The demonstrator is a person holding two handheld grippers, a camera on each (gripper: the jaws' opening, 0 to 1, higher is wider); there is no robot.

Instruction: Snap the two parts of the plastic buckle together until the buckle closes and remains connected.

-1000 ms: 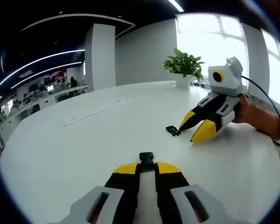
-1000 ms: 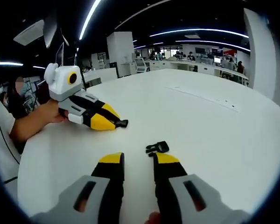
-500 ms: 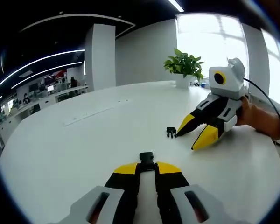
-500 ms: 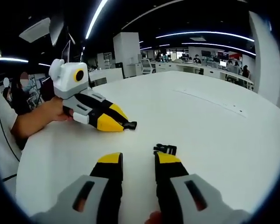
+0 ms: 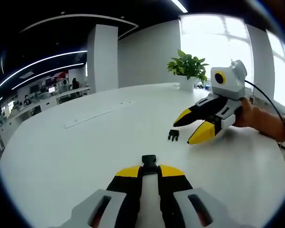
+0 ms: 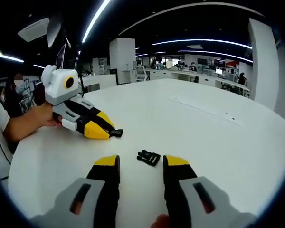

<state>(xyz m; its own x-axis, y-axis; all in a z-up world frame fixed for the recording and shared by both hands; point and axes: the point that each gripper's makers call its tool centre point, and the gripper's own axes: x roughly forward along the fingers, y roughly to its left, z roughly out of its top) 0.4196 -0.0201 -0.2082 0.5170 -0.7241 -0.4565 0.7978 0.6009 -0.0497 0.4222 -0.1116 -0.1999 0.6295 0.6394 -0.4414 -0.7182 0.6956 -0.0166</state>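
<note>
In the left gripper view, the left gripper (image 5: 149, 170) has its jaws clamped on one black buckle half (image 5: 149, 160), whose end juts out just past the yellow tips; the rest of that piece is hidden between the jaws. In the right gripper view, the right gripper (image 6: 139, 164) hangs with its jaws spread, nothing between them, and the second buckle half (image 6: 148, 157) lies loose on the white table (image 6: 190, 128) just ahead of the tips. Its prongs are too small to count, though it seems to point left. A hand (image 6: 42, 116) grips the other tool. No writing is legible anywhere. A potted plant (image 5: 188, 68) stands at the far edge.
</note>
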